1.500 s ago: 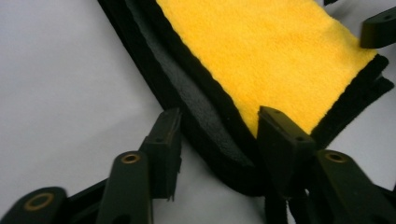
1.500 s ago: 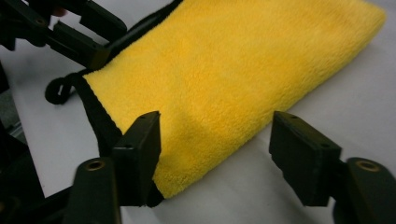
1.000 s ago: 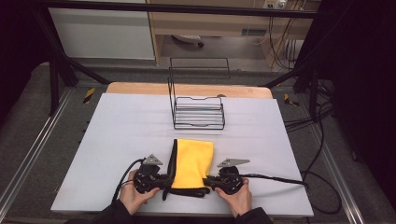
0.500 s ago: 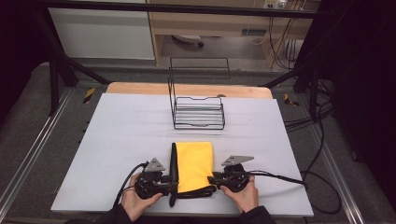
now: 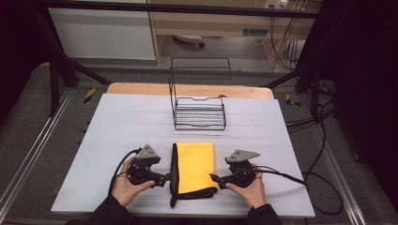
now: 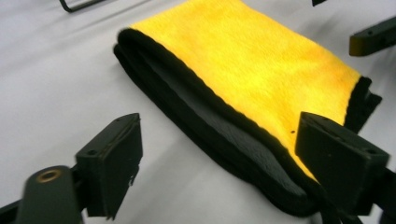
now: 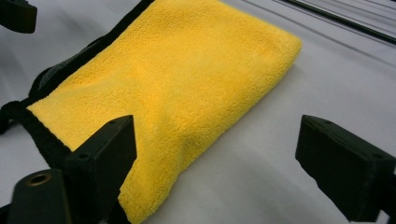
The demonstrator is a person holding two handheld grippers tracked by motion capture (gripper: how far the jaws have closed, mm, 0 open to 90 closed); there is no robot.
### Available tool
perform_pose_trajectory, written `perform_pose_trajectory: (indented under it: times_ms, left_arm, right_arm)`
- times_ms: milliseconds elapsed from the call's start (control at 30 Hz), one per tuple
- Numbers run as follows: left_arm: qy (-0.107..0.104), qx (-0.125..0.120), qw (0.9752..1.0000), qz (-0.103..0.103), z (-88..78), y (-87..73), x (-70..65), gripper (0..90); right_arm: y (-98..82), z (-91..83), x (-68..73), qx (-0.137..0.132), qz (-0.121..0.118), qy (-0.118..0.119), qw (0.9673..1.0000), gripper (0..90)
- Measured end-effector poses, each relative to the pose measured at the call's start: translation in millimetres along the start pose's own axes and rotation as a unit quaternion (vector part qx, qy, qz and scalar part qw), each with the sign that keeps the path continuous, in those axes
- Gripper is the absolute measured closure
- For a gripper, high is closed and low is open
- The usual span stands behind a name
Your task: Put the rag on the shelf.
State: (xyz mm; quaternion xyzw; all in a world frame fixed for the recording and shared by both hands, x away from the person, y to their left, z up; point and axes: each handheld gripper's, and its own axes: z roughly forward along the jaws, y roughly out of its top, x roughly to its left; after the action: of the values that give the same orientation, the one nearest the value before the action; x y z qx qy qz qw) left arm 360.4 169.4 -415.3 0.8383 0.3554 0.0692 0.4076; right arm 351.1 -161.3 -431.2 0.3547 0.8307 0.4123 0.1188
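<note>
Folded yellow cloth (image 5: 195, 166) with black edging lies flat on the white counter (image 5: 117, 126), near its front edge, between the two grippers. Black-edged fold runs along the cloth's left side; a loose black corner sticks out at its near end.

Left gripper (image 5: 165, 178) held in the left hand (image 5: 123, 186), pointing right at the cloth's left edge. In the left gripper view its fingers (image 6: 109, 165) are spread wide, holding nothing; the black-edged fold lies between them, one finger just over the near corner, contact unclear.

Right gripper (image 5: 214, 178) held in the right hand (image 5: 248, 190), pointing left at the cloth's right edge. In the right gripper view its fingers (image 7: 100, 161) are also wide apart and empty; one finger sits over the cloth's near corner, the other over bare counter.

Black wire rack (image 5: 199, 110) stands upright farther back on the counter, well apart from the cloth, nothing in it. Cables trail from both grippers across the counter.
</note>
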Motion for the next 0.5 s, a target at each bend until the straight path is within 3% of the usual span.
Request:
perform_pose_trajectory:
  times_ms: [200, 500]
  left_arm:
    - [0.011, 0.008, 0.9999, 0.011, 4.9, 12.4, 9.2, 4.6]
    - [0.032, 0.007, 0.9994, 0.007, 19.6, 36.6, 22.5, 6.4]
  right_arm:
    - [4.9, 0.0, -4.0, -0.011, 0.003, 0.0, 0.9999, 6.8]
    - [10.0, -4.5, -9.8, -0.016, -0.001, -0.01, 0.9998, 2.2]
